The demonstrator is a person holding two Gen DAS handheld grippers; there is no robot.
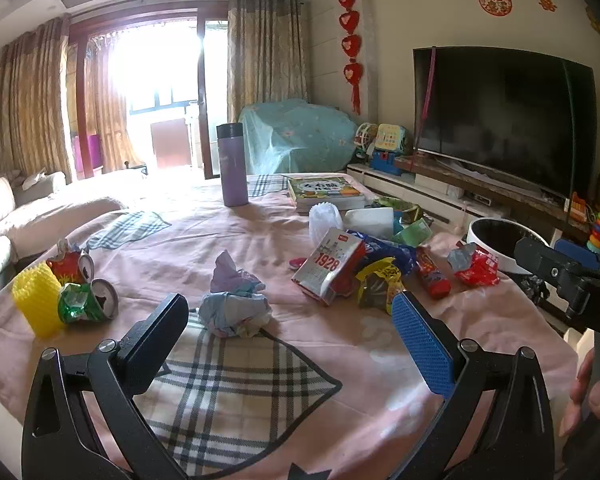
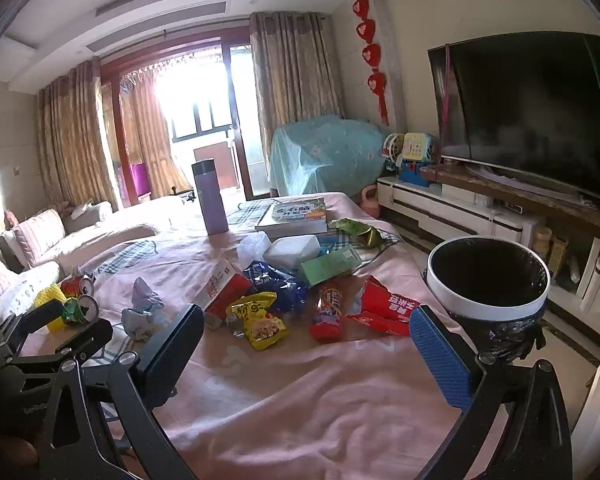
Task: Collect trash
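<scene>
Trash lies on a table with a pink cloth. A crumpled paper ball sits just ahead of my open, empty left gripper. Crushed cans and a yellow foam net lie at the left. A red and silver 1928 carton, a yellow snack bag, a blue bag, a red tube wrapper and a red packet lie ahead of my open, empty right gripper. A white bin with a black liner stands off the table's right edge.
A purple thermos, books, a white box and a green box stand farther back on the table. A sofa is on the left. A TV on a low cabinet is on the right.
</scene>
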